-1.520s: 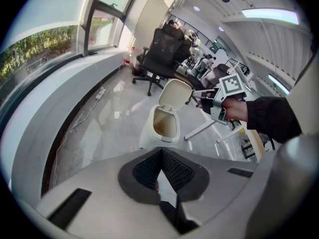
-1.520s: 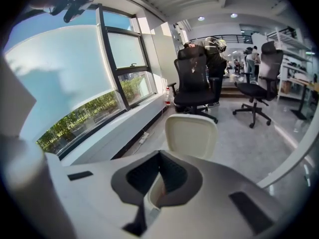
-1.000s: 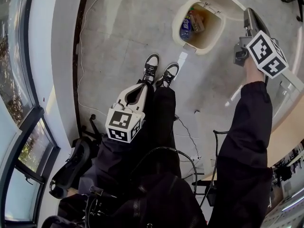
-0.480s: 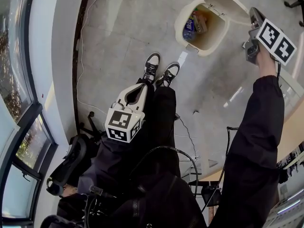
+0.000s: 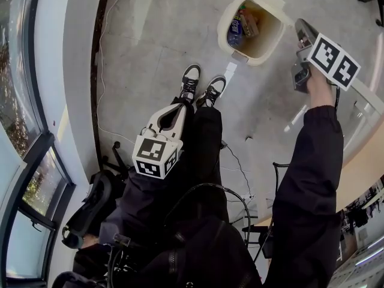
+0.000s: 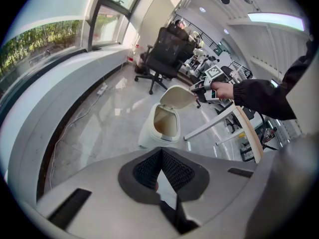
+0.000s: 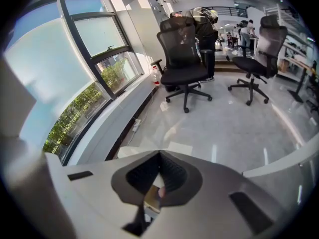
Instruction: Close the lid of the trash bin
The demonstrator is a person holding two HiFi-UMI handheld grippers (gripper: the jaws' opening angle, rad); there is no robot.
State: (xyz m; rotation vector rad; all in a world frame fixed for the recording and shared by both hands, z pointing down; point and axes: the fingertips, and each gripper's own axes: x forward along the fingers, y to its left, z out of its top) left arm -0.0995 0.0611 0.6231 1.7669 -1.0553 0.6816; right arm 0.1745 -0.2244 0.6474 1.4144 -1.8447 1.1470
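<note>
The cream oval plastic trash bin [image 5: 222,24] stands at the upper right of the head view, its lid [image 5: 279,5] raised. The right tongs [image 5: 302,27], closed on nothing, hover just beside the lid's edge. The left tongs [image 5: 171,114], closed and empty, hang at lower centre.

We see bright daylight from the windows [image 7: 94,39] glaring on the glossy floor [image 7: 234,128] (fisheye edges bend, corners dark).

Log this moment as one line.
cream plastic trash bin: lid open | right gripper: jaws shut, near lid | left gripper: jaws shut, empty
</note>
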